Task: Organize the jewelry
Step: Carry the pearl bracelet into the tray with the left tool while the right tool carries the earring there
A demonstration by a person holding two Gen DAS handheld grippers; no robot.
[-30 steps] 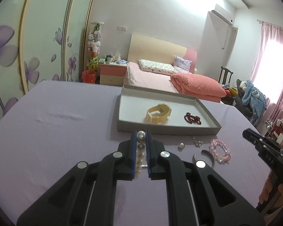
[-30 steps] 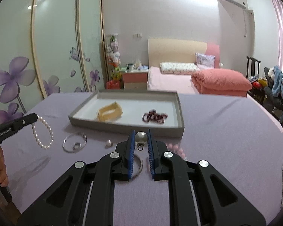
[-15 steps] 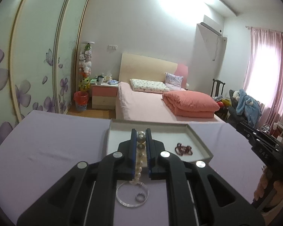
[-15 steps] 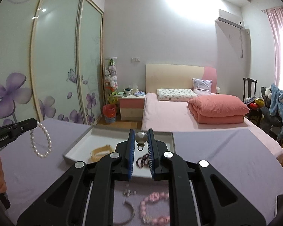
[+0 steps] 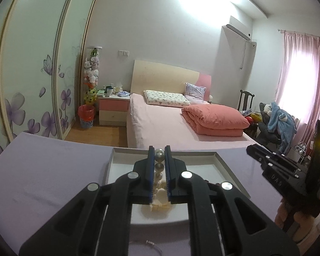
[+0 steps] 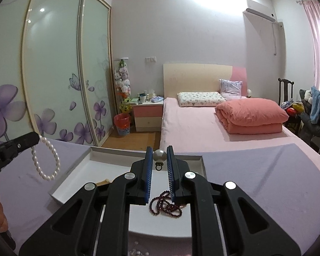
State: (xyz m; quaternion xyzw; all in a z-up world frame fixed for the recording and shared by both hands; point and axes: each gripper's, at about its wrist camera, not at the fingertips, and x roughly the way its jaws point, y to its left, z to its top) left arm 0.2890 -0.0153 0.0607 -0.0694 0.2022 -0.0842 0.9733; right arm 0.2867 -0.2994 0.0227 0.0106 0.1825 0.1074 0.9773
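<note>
My left gripper point(image 5: 159, 156) is shut on a white pearl bracelet point(image 5: 159, 166) and holds it above the grey tray point(image 5: 221, 164). From the right wrist view the bracelet point(image 6: 47, 162) hangs as a loop from the left gripper point(image 6: 35, 137) over the tray's left edge. My right gripper point(image 6: 159, 156) is shut on a pearl earring point(image 6: 159, 156) above the tray point(image 6: 74, 170). A cream bangle point(image 5: 157, 207) and a dark red bead bracelet point(image 6: 166, 204) lie in the tray.
The tray sits on a purple tablecloth point(image 6: 256, 181). A thin ring hoop point(image 5: 151, 244) and small clear beads point(image 6: 138, 251) lie on the cloth near the front edge. A pink bed point(image 6: 192, 125) stands beyond the table.
Both grippers have risen and moved forward over the tray, carrying the pearl bracelet and the earring. The loose jewelry on the cloth has slipped below the views.
</note>
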